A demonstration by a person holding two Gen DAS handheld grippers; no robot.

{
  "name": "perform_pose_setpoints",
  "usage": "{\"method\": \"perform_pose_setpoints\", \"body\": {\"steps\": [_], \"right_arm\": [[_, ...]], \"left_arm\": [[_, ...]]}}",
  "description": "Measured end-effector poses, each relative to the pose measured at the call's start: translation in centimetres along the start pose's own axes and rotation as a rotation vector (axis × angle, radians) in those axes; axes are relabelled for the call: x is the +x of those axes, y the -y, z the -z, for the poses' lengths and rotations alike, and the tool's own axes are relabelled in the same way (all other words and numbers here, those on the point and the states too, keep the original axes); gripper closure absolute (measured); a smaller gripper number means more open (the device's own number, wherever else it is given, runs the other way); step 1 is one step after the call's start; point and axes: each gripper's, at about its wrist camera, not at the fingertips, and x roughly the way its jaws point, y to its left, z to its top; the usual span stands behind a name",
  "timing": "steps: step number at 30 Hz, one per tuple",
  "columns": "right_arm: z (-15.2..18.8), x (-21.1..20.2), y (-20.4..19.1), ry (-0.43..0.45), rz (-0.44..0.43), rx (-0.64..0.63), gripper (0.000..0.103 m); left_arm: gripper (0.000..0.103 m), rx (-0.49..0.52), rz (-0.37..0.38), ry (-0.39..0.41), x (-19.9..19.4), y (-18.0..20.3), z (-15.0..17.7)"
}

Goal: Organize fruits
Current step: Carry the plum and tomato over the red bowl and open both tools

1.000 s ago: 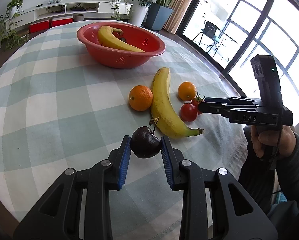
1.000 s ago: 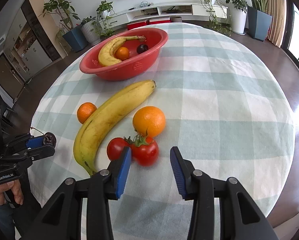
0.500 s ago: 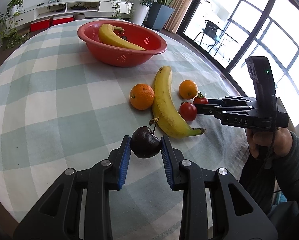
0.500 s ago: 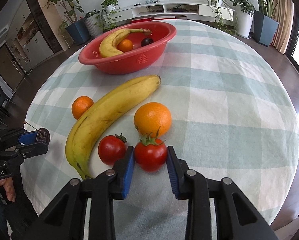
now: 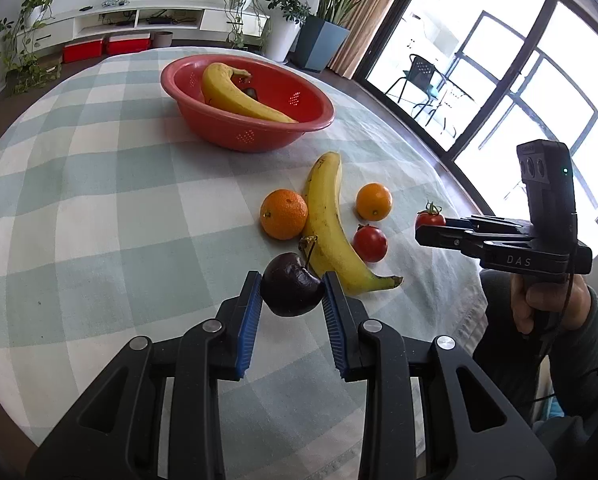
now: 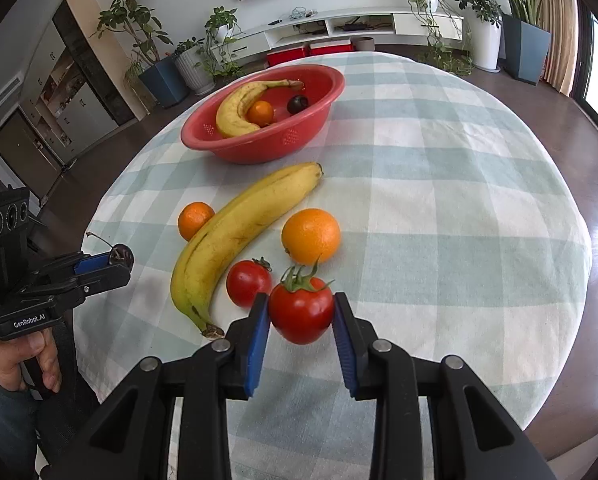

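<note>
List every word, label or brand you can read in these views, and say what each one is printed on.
"DAS" – on the side of the right gripper, seen from the left wrist view.
"GenRobot.AI" – on the side of the left gripper, seen from the right wrist view.
A small white label beside "GenRobot.AI" is too small to read. No other text is legible.

You had bright daylight, coming from the tall windows [image 5: 511, 92] on the right of your left wrist view; the panes were blown out to white. The checked tablecloth [image 6: 439, 200] was evenly lit, and the fruit cast only soft, faint shadows. Both fisheye lenses bent the room strongly, curving the table edge and darkening the frame corners. Focus looked sharp throughout, though the far shelving [image 6: 339, 26] was perhaps a little soft. A small highlight sat on the held tomato [image 6: 301, 312].
</note>
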Motion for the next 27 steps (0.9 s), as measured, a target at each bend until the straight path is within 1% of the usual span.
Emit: {"method": "perform_pose_setpoints", "body": {"steps": [4, 7, 11, 17, 22, 27], "right_arm": [[-0.6, -0.5, -0.4, 0.012, -0.042, 0.004, 0.069], [-1.6, -1.2, -0.8, 0.042, -0.068, -0.006, 0.069], [-4.1, -2.4, -1.1, 0.097, -0.067, -0.026, 0.069], [-8.9, -3.3, -1.9, 0.182, -0.05, -0.083, 0.069], [-12.6, -1.5, -2.4, 0.187, -0.031, -0.112, 0.069], [-14.9, 2.1, -2.8, 0.142, -0.016, -0.133, 0.069]], "left_arm": [[0.075, 0.017, -0.002, 0.022, -0.6, 0.2, -1.3], [0.075, 0.029, -0.007, 0.041, -1.1, 0.2, -2.7], [0.075, 0.04, -0.016, 0.072, -1.8, -0.3, -5.4], [0.074, 0.061, -0.06, 0.099, -1.8, -1.5, -10.4], [0.074, 0.066, -0.099, 0.088, -0.3, -2.5, -14.1], [0.074, 0.087, -0.149, 0.042, 2.7, -3.6, -16.5]]}}
